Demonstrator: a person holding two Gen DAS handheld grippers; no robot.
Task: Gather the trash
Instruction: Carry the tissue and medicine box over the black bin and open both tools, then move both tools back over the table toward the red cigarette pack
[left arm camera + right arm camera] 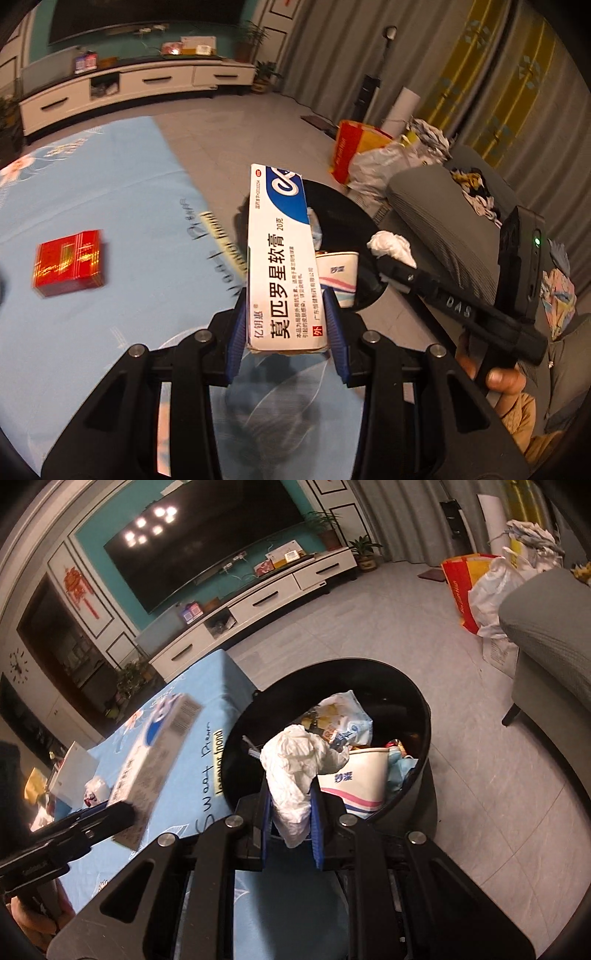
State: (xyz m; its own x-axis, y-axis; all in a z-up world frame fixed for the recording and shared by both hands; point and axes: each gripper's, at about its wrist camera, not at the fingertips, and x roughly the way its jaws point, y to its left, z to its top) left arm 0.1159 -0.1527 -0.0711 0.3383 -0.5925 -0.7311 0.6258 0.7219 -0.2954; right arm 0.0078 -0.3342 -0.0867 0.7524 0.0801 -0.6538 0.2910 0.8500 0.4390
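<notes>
A: Checking edges first. Where does the desk [207,716] stop?

B: Its blue-clothed edge runs right up against the black trash bin [417,716]; bin rim touches or sits just beside the cloth, can't tell which. Right of the bin is bare tiled floor [461,775], wide open up to the grey sofa [546,635]. Bags [487,587] are piled by the sofa's far end, well apart from the bin.

A: Bin contents?

B: Pretty full. A paper cup [365,775], a snack wrapper [351,716], other scraps.

A: Left gripper [286,332]?

B: Clenched on a white-and-blue ointment box [280,258], blue pads pressing both long sides near its lower end. Box sticks forward, tilted, over the desk edge with its far end over the bin rim. In the right wrist view the same box is blurred above the cloth.

A: Right gripper [291,812]?

B: Narrow gap, clamped on a crumpled white tissue [295,768]. Wad bulges above the pads, hanging over the near rim of the bin.

A: Anything left on the desk?

B: Red box [68,262] lying flat on the cloth, well apart from the bin, clear cloth around it.
</notes>
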